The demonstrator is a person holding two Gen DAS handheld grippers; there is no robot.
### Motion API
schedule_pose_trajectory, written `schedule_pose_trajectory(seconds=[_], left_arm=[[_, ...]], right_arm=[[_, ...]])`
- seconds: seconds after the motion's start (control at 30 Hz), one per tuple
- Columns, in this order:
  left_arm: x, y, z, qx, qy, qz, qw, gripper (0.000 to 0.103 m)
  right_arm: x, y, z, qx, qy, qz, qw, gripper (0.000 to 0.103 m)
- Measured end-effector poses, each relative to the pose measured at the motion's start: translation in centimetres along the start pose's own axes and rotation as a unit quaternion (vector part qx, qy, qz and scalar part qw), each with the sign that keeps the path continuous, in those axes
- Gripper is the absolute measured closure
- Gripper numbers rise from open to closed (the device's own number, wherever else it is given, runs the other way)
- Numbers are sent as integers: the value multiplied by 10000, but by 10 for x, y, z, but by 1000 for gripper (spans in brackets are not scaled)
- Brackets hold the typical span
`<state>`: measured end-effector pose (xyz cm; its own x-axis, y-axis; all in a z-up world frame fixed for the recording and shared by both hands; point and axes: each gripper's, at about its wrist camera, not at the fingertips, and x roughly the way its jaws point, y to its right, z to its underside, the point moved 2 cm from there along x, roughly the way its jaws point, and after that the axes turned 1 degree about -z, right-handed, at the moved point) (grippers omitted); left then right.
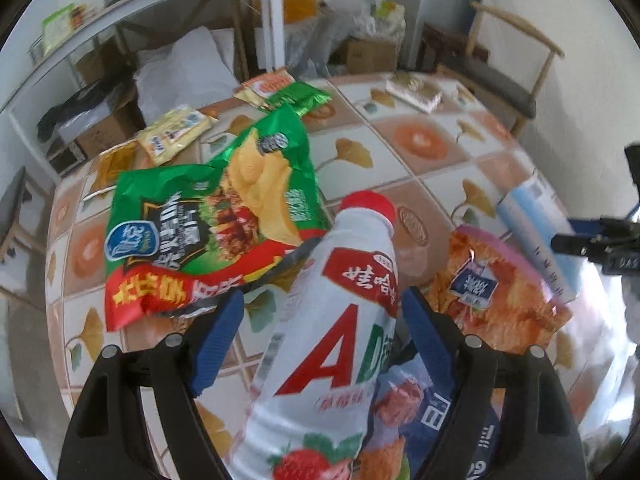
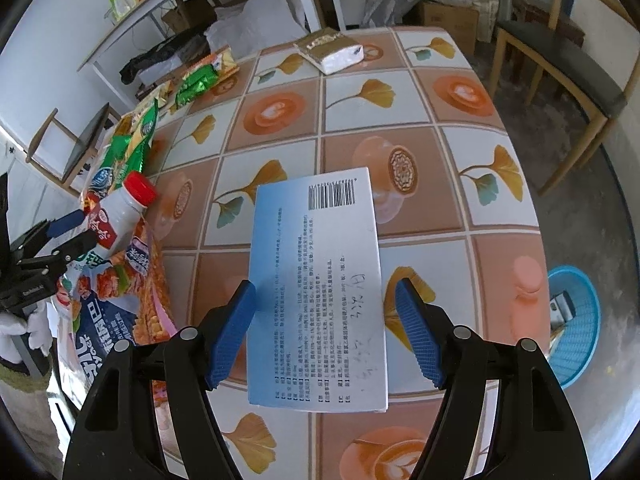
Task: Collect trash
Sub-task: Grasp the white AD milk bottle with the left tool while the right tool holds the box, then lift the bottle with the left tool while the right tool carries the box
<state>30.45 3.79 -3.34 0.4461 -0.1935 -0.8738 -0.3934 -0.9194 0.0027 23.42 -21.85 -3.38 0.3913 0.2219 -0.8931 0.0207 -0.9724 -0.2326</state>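
Note:
A white drink bottle (image 1: 320,344) with a red cap lies tilted on snack packets between the jaws of my left gripper (image 1: 323,294). The jaws are open: bare table shows between the left pad (image 1: 218,340) and the bottle. In the right wrist view the same bottle (image 2: 116,216) sits in the left gripper (image 2: 72,234). My right gripper (image 2: 325,286) stands open over a flat blue-and-white box (image 2: 316,280) on the table, with gaps at both pads. A green chip bag (image 1: 208,216), an orange packet (image 1: 500,300) and a blue packet (image 1: 412,404) lie around the bottle.
More wrappers (image 1: 172,132) and a tissue pack (image 2: 330,50) lie at the table's far side. A blue basket (image 2: 576,360) stands on the floor to the right of the table. Wooden chairs (image 2: 560,60), cardboard boxes and a white shelf stand beyond. A gloved hand (image 2: 24,328) holds the left gripper.

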Motion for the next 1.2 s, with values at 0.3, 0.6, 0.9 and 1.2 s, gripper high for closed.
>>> schedule_pose_trajectory(seconds=[0.3, 0.6, 0.9, 1.2], left_arm=[[17, 7, -4, 212, -351, -191, 9990, 25], [21, 11, 0, 218, -434, -219, 9986, 35], [4, 6, 4, -51, -113, -140, 9998, 37], [-37, -2, 7, -429, 594, -171, 9972, 38]], right_arm=[[4, -11, -3, -153, -67, 68, 9998, 30], [10, -16, -2, -232, -169, 153, 9995, 30], [13, -19, 0, -346, -216, 197, 9990, 30], [16, -16, 3, -353, -179, 248, 9989, 33]])
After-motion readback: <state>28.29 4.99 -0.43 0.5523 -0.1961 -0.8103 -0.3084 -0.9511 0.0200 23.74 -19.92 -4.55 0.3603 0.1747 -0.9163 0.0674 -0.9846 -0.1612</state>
